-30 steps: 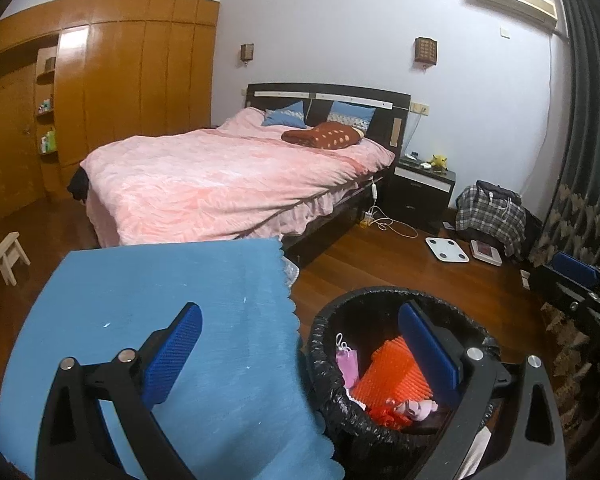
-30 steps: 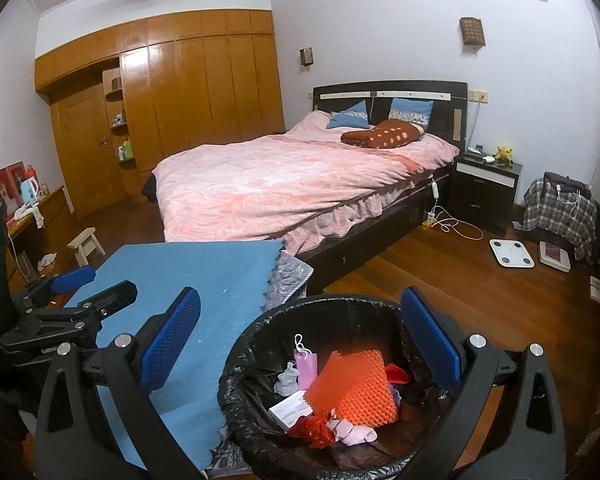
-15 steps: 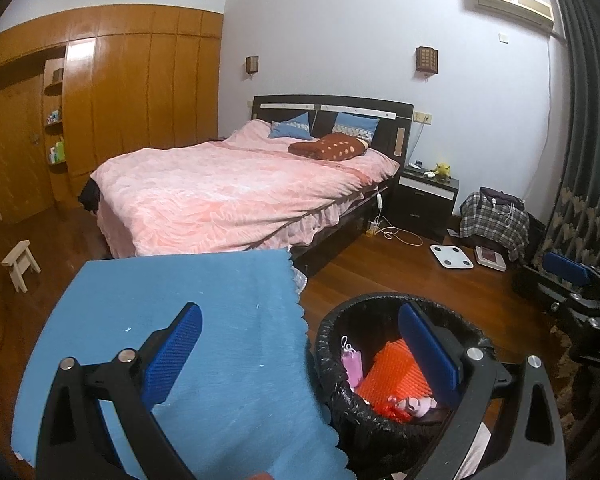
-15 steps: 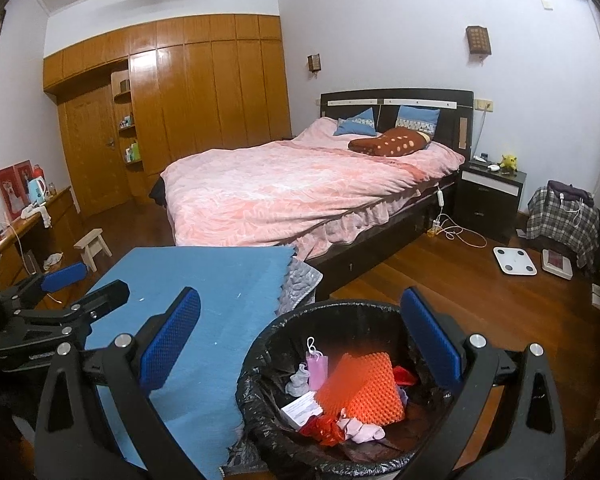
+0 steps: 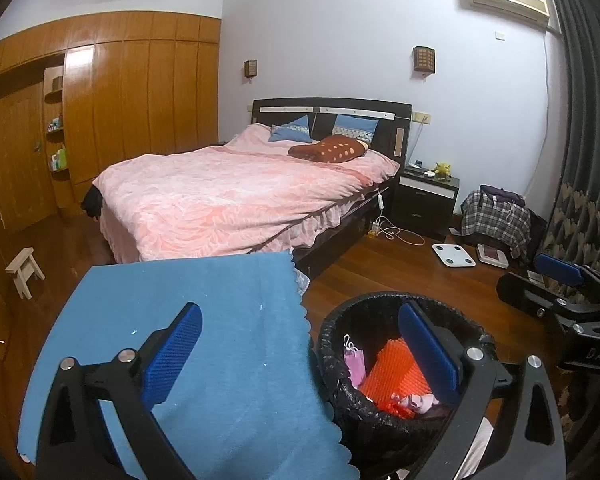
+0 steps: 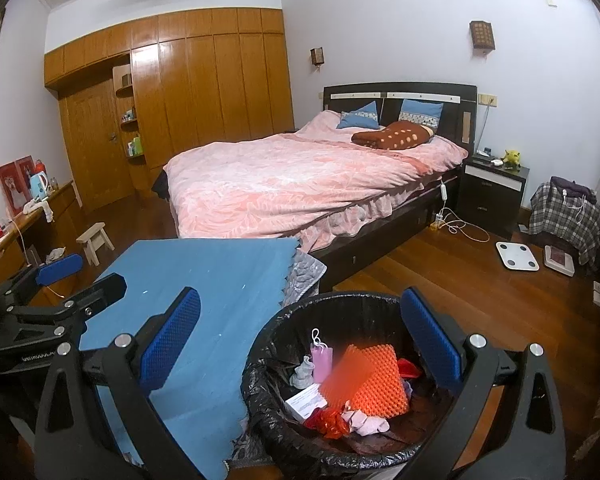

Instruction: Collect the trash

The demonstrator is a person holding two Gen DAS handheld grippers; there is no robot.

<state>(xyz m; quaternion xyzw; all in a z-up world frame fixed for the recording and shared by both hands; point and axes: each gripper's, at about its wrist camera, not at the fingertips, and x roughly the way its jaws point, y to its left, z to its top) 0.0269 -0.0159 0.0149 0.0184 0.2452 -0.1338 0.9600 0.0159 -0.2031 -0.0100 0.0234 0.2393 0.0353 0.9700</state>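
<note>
Bedroom floor and pink bed (image 5: 236, 196) fill more of both views than a second ago: you have lifted both grippers back. Your left gripper (image 5: 300, 352) and right gripper (image 6: 300, 340) hang spread and empty. Trash sits in the bin (image 6: 284, 436), near right of the blue cloth (image 5: 204, 320), so collecting looks finished.

Pink-covered bed (image 6: 300, 184) stood against the wall, wooden wardrobe (image 6: 204, 84) behind, small stool (image 6: 96, 240) and white scale (image 6: 517, 256) on the floor.
</note>
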